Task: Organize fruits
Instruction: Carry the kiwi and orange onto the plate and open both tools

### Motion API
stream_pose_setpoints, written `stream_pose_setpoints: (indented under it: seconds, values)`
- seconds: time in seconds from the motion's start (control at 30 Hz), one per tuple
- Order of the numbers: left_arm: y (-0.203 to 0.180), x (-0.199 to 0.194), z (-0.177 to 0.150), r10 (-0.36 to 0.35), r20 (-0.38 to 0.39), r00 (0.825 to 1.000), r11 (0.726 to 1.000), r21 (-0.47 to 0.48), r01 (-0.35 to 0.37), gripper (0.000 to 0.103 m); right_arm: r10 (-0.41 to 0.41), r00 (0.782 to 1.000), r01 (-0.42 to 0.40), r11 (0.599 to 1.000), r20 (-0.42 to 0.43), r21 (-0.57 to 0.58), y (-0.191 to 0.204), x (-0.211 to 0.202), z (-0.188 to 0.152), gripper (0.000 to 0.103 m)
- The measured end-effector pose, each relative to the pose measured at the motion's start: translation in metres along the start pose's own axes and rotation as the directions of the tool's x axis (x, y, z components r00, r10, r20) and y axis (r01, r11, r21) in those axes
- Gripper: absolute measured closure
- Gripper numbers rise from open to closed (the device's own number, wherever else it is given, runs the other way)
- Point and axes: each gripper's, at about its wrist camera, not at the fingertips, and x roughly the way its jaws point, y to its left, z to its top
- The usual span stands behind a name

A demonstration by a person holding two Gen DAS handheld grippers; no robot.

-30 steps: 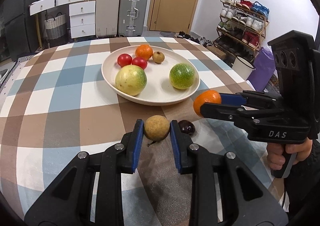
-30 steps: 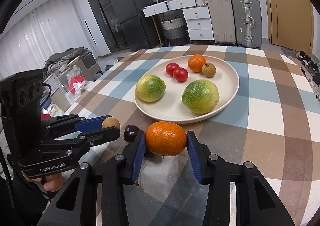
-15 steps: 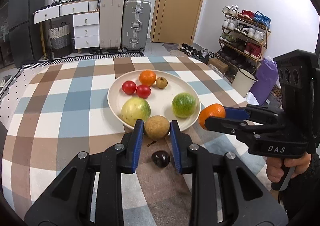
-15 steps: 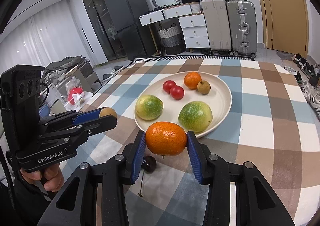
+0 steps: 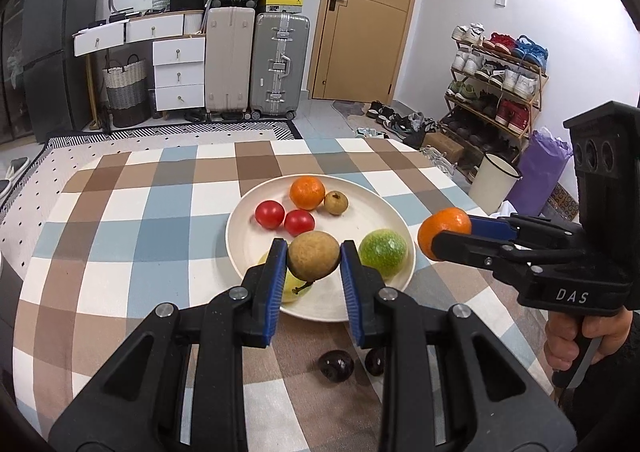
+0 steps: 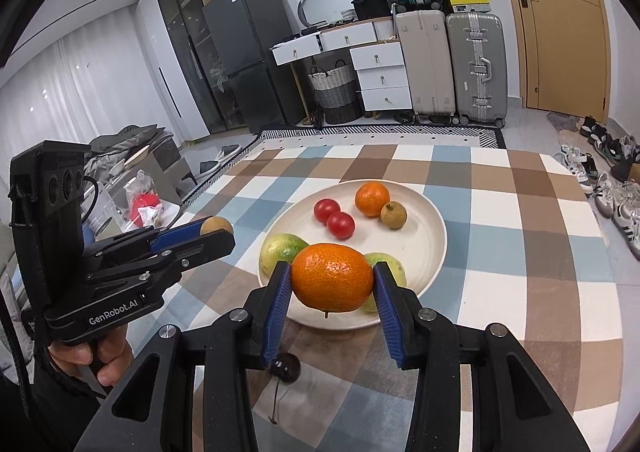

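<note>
My left gripper (image 5: pixel 314 258) is shut on a round brown longan (image 5: pixel 314 255) and holds it in the air above the near edge of the white plate (image 5: pixel 360 211). My right gripper (image 6: pixel 331 278) is shut on an orange tangerine (image 6: pixel 332 276), also raised near the plate's front rim (image 6: pixel 434 248). The plate holds two red tomatoes (image 5: pixel 270 214), another tangerine (image 5: pixel 307 192), a second longan (image 5: pixel 335 202) and two green-yellow passion fruits (image 5: pixel 382 252). Two dark cherries (image 5: pixel 336 366) lie on the checked cloth in front of the plate.
The table has a brown, blue and white checked cloth (image 5: pixel 120 219). Its right edge drops off toward a white bucket (image 5: pixel 494 181) and a shoe rack (image 5: pixel 496 91). Suitcases (image 5: pixel 278 63) and drawers stand beyond the far edge. A cherry with a stem (image 6: pixel 285 368) lies under the right gripper.
Both grippers have lifted their fruit up off the table and risen well above it. The longan left the cloth. The cherries have stayed on the table.
</note>
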Motion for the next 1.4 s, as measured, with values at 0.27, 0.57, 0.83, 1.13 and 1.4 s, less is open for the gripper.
stream_pose_setpoints:
  seconds: [0.27, 0.57, 0.83, 1.13, 1.4]
  values:
    - [0.004, 0.014, 0.022, 0.008, 0.003, 1.0, 1.0, 0.013, -0.008, 0.079, -0.005, 1.0, 0.005, 1.0, -0.01, 0.001, -0.012, 0.009, 0.019, 0.061]
    - [0.007, 0.038, 0.044, 0.012, 0.006, 1.0, 0.999, 0.031, -0.013, 0.079, 0.003, 0.999, -0.003, 1.0, -0.037, -0.009, -0.025, 0.027, 0.038, 0.061]
    - [0.013, 0.065, 0.056, 0.009, -0.008, 1.0, 0.999, 0.039, -0.008, 0.079, -0.001, 0.998, 0.001, 1.0, -0.059, -0.012, -0.04, 0.047, 0.053, 0.061]
    - [0.021, 0.094, 0.051, 0.02, -0.043, 0.999, 0.999, 0.04, -0.018, 0.079, -0.006, 0.995, 0.006, 1.0, -0.096, -0.001, -0.05, 0.073, 0.045, 0.061]
    - [0.024, 0.111, 0.044, 0.036, -0.08, 0.996, 0.998, 0.058, -0.031, 0.079, -0.012, 0.996, 0.015, 0.999, -0.093, 0.029, -0.059, 0.081, 0.047, 0.061]
